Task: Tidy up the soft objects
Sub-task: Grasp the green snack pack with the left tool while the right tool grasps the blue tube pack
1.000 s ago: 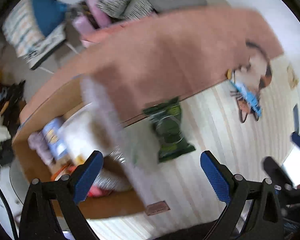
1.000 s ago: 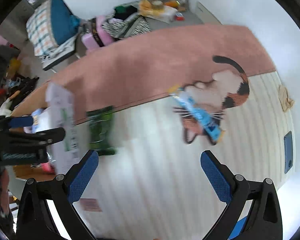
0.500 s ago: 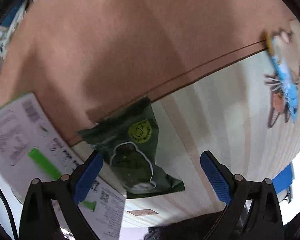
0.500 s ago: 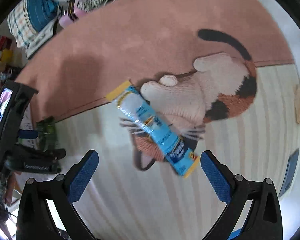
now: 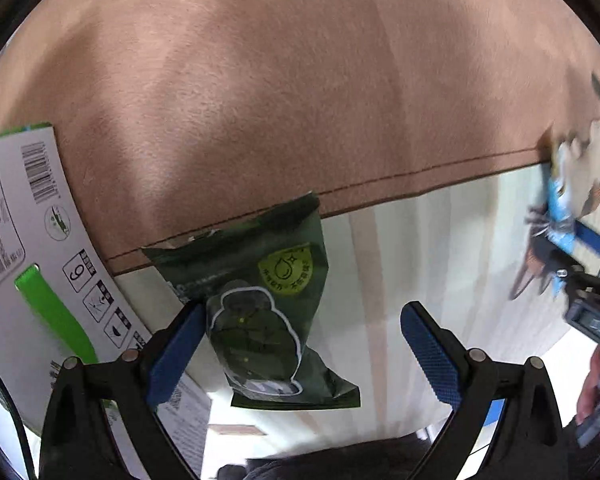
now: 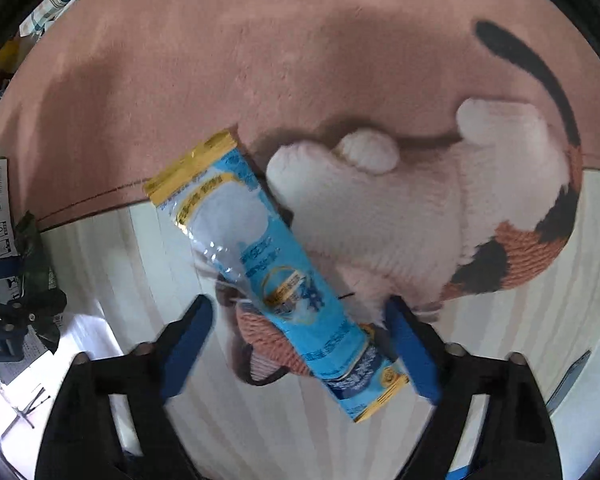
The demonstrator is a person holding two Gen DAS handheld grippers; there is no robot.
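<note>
A dark green snack packet (image 5: 268,300) lies on the rug across the seam between its pink and cream-striped parts. My left gripper (image 5: 300,344) hangs low over it, open, and its left finger (image 5: 176,344) is close to the packet's edge. A long light-blue packet with yellow ends (image 6: 268,264) lies slantwise over the cat figure (image 6: 420,220) woven into the rug. My right gripper (image 6: 300,344) straddles the packet's lower half. Its jaws are closing, and I see no pad pressing on the packet.
A white carton flap with a green stripe (image 5: 40,260) juts in at the left, beside the green packet. The pink rug (image 5: 300,100) fills the far half of both views. A blue flat object (image 6: 572,376) lies at the rug's right edge. A person's hand (image 5: 596,380) holds the right gripper.
Both grippers have dropped toward the rug, and each packet now looks larger between its fingers. The right jaws stand narrower than before. The open cardboard box has left the left wrist view.
</note>
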